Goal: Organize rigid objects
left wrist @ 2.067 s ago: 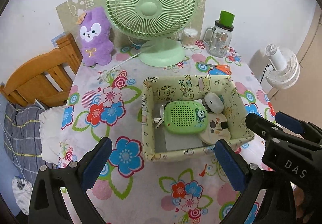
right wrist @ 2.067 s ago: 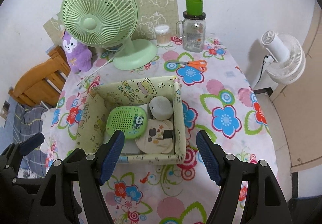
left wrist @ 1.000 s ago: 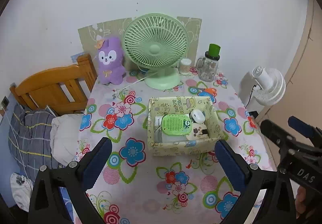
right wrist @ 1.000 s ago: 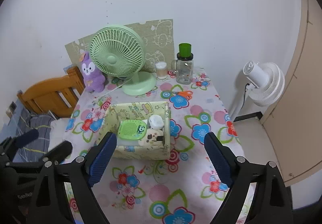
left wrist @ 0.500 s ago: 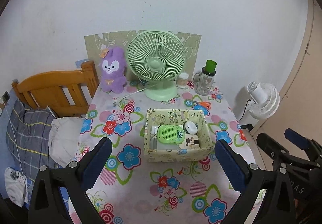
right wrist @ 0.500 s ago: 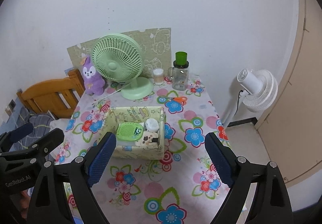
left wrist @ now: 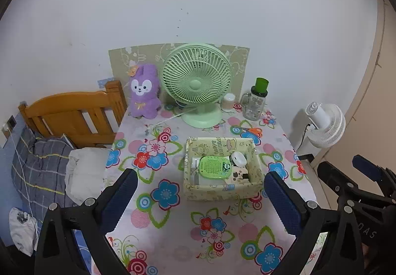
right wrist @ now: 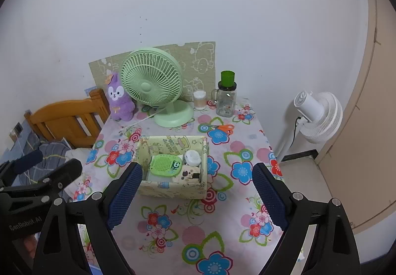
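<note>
I see glossy floral tablecloth point(left wrist: 173, 213), probably plastic; matt printed storage box point(left wrist: 222, 191); fuzzy plush toy point(left wrist: 144, 94); varnished wood headboard point(left wrist: 71, 111); clear glass jar point(left wrist: 255, 102).

Two sets of black plastic tongs: left tongs point(left wrist: 200, 194), right tongs point(right wrist: 198, 191), with textured dark blue pads point(left wrist: 281, 203), silver screws and white lettering.

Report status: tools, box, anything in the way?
Left tool open, empty. Right tool open, empty. Box on the table, green gadget and white puck inside. Scissors loose behind the box; nothing in the way.
</note>
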`<action>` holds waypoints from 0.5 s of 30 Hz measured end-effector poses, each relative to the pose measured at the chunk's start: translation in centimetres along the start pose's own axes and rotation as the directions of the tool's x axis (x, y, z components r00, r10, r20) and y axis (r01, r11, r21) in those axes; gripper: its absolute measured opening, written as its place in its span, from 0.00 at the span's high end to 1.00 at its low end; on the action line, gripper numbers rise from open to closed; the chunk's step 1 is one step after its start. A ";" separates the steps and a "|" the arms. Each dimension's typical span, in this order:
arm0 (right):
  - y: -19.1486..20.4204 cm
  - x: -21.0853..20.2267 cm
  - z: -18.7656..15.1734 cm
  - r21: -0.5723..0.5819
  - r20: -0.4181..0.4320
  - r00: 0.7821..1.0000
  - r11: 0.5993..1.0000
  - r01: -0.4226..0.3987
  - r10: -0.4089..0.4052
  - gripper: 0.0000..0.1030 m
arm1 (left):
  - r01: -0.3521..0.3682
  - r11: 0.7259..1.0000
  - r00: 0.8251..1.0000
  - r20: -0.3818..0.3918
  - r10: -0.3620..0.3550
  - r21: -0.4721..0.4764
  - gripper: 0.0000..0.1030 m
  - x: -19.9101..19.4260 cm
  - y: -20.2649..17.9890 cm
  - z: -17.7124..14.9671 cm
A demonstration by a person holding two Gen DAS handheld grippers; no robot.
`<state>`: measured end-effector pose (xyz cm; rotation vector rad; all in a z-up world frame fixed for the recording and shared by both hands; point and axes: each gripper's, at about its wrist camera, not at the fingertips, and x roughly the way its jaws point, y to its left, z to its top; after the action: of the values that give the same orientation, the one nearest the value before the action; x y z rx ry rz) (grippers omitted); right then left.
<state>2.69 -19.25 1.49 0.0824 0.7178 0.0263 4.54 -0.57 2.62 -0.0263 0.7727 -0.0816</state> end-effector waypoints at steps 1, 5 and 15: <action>0.0 0.0 0.0 0.001 0.001 1.000 1.000 0.001 -0.001 0.11 | -0.004 1.000 1.000 -0.001 0.004 -0.002 0.00 0.0 0.1 0.1; -0.1 0.0 0.1 0.000 0.000 1.000 1.000 0.006 -0.006 0.10 | -0.010 1.000 1.000 0.002 0.010 -0.008 0.00 -0.1 0.1 0.1; -0.5 0.0 0.3 -0.003 -0.005 1.000 1.000 0.010 -0.010 0.10 | -0.009 1.000 1.000 0.007 0.009 0.001 0.00 -0.3 -0.4 0.2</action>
<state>2.91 -19.73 1.69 0.0760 0.7233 0.0178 4.44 -0.90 2.97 -0.0221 0.7662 -0.0731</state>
